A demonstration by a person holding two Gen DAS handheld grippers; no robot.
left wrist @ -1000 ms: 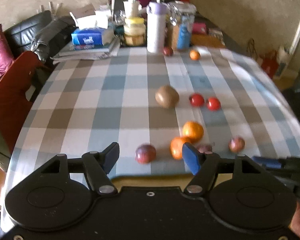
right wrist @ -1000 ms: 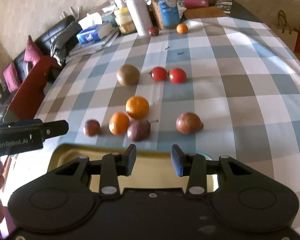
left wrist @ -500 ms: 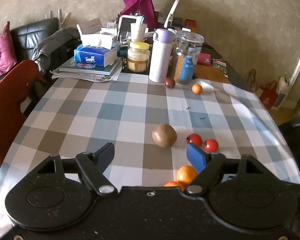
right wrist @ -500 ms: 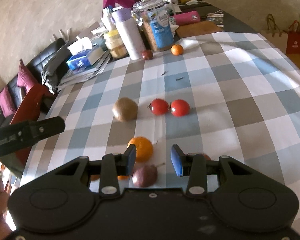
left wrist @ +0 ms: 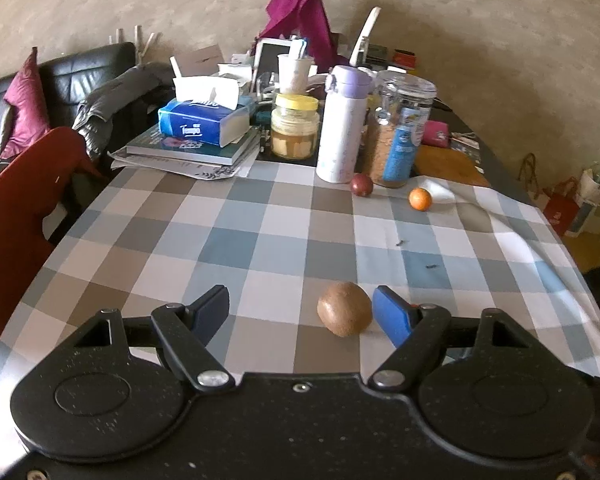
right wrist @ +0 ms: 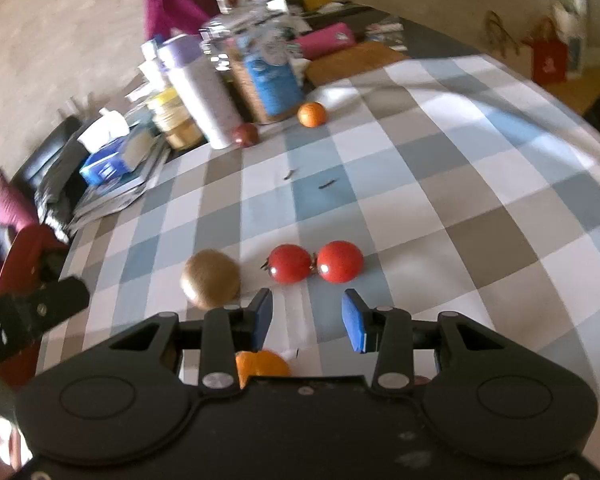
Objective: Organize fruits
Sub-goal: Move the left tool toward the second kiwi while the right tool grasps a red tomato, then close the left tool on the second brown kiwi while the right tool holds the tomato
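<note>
My left gripper (left wrist: pixel 300 312) is open and empty above the checked tablecloth (left wrist: pixel 240 248); a brown kiwi (left wrist: pixel 344 314) lies just inside its right finger. My right gripper (right wrist: pixel 306 314) is open and empty, with two red tomatoes (right wrist: pixel 314 262) side by side just ahead of it and the kiwi (right wrist: pixel 211 278) to its left. An orange (right wrist: pixel 262 364) shows under the right gripper's left finger. A dark plum (left wrist: pixel 362 185) and a small orange (left wrist: pixel 420 199) lie at the far end; both also show in the right wrist view, the plum (right wrist: pixel 245 134) and the small orange (right wrist: pixel 311 114).
A white bottle (left wrist: pixel 342 124), a clear jar (left wrist: pixel 400 128), a yellow-lidded jar (left wrist: pixel 294 126), a tissue box (left wrist: pixel 204 118) on books crowd the far end. A red chair (left wrist: pixel 16 200) stands at the left edge. The left gripper (right wrist: pixel 28 312) shows at the right view's left.
Both grippers have moved forward and tilted up over the table. The near oranges and plums have dropped out of view behind them. The kiwi and tomatoes are now close ahead.
</note>
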